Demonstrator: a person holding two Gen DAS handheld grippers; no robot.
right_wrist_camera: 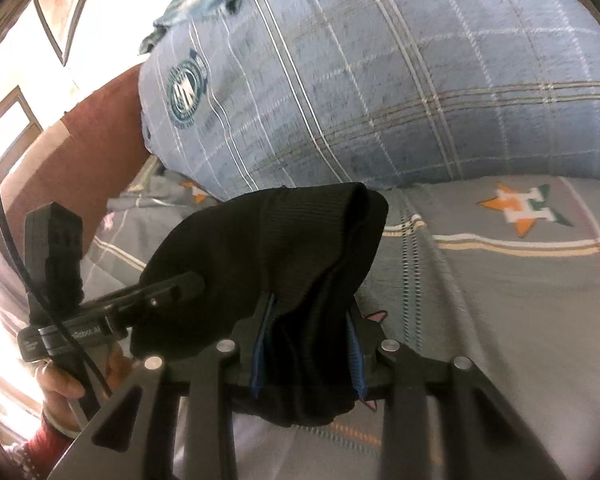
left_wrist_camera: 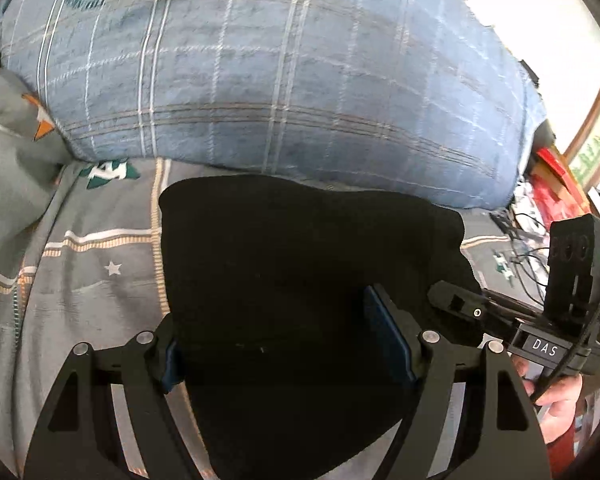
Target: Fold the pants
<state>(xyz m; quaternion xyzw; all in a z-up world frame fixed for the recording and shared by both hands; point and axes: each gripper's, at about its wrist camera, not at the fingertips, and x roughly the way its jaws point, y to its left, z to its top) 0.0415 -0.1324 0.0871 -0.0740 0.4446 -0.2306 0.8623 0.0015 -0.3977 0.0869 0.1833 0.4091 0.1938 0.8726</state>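
The black pants (left_wrist_camera: 300, 264) lie as a dark bundle on the grey bed sheet (left_wrist_camera: 100, 280), just in front of a blue plaid pillow. My left gripper (left_wrist_camera: 288, 344) stands wide open with the black cloth between its blue pads, which do not press it. My right gripper (right_wrist_camera: 308, 344) is narrowed on a bunched fold of the pants (right_wrist_camera: 300, 248), which drapes over and between its fingers. In the left wrist view the right gripper (left_wrist_camera: 460, 304) shows at the pants' right edge. In the right wrist view the left gripper (right_wrist_camera: 172, 288) shows at their left edge.
A large blue plaid pillow (left_wrist_camera: 280, 80) fills the back of the bed, close behind the pants. A grey patterned cover (left_wrist_camera: 4, 152) is bunched at the left. Cables and red clutter (left_wrist_camera: 540, 200) lie off the bed's right side. A dark red headboard (right_wrist_camera: 80, 152) stands at the left.
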